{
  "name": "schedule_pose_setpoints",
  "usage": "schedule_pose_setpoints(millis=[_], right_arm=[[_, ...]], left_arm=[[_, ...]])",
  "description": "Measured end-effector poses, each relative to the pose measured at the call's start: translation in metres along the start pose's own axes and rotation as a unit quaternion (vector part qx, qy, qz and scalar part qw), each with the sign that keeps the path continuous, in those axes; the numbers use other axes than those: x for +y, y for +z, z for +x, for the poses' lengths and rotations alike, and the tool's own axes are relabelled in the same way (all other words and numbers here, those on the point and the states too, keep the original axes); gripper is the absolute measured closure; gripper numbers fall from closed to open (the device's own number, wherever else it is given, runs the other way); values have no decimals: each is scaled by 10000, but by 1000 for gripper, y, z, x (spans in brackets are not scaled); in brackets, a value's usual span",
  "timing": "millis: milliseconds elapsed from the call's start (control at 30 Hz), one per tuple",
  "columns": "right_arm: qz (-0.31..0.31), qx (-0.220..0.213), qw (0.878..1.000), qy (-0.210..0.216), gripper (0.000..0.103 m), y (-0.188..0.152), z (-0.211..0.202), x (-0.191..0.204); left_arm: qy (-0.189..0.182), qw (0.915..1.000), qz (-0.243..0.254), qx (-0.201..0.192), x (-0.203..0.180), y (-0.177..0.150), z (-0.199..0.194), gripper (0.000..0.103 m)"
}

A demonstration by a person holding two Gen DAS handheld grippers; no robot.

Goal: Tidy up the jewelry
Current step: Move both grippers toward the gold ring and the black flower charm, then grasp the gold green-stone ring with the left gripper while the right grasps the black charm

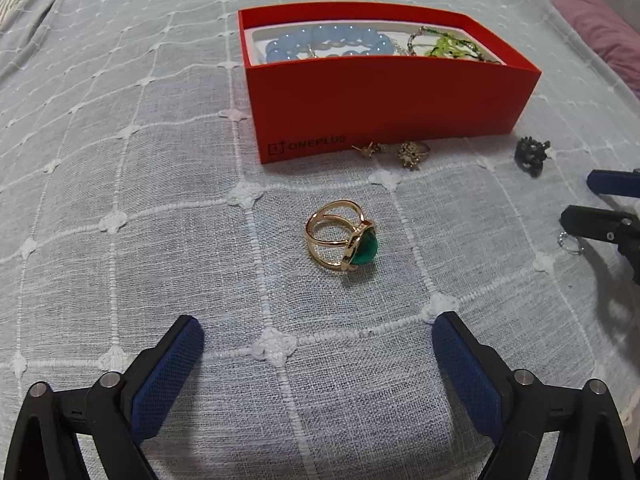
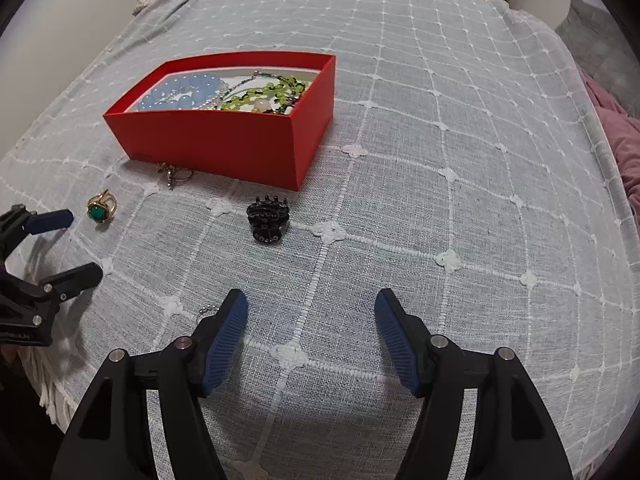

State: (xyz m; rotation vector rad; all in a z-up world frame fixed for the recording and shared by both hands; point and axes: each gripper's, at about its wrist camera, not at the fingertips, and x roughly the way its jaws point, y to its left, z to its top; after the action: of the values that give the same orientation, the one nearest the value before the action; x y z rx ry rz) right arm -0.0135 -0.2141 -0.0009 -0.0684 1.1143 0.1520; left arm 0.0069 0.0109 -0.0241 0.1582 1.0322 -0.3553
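A gold ring with a green stone (image 1: 344, 241) lies on the grey cloth just ahead of my open, empty left gripper (image 1: 316, 336); it also shows in the right wrist view (image 2: 101, 207). A red box (image 1: 384, 100) (image 2: 224, 136) holds a blue bead bracelet (image 1: 328, 42) and green beads (image 1: 444, 46). A black hair claw (image 2: 267, 220) (image 1: 532, 156) lies ahead of my open, empty right gripper (image 2: 311, 308). Small gold pieces (image 1: 412, 154) (image 2: 174, 174) lie against the box front. A small silver ring (image 1: 570, 243) (image 2: 208, 312) lies by my right gripper's left finger.
The grey checked cloth (image 2: 440, 208) covers a bed. A pink blanket (image 2: 624, 136) lies at the right edge. The left gripper shows at the left edge of the right wrist view (image 2: 76, 244), and the right gripper's fingers (image 1: 600, 222) at the right edge of the left wrist view.
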Motion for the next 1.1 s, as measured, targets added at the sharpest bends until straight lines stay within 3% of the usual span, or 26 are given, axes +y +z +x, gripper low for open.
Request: schedule_pose_setpoints(millis=[167, 233, 300, 367, 500, 600, 667, 800, 1100], right_arm=[[92, -47, 9998, 148, 15, 0, 7, -4], [-22, -83, 9999, 107, 6, -1, 10, 2], [-131, -122, 9998, -33, 4, -2, 14, 7], [-113, -121, 9998, -91, 3, -1, 15, 12], [-81, -106, 9999, -78, 3, 1, 16, 14], [-123, -138, 9998, -101, 3, 1, 16, 15], [-145, -152, 9997, -105, 3, -1, 15, 18], [-156, -153, 9997, -94, 4, 1, 14, 16], [-270, -212, 9994, -64, 10, 3, 9, 24]], left_arm=[[-70, 9999, 56, -65, 1, 3, 5, 4], [-73, 9999, 39, -125, 2, 3, 4, 4], [-86, 9997, 31, -206, 2, 4, 3, 6], [-116, 9995, 34, -293, 2, 6, 0, 13], [-190, 9989, 69, -416, -2, 12, -5, 42], [-200, 9989, 3, -434, -1, 15, -4, 46], [-269, 9985, -22, -484, 0, 17, -6, 59], [-258, 9984, 16, -496, -4, 20, -6, 73], [-290, 9984, -78, -480, -4, 25, -11, 75]])
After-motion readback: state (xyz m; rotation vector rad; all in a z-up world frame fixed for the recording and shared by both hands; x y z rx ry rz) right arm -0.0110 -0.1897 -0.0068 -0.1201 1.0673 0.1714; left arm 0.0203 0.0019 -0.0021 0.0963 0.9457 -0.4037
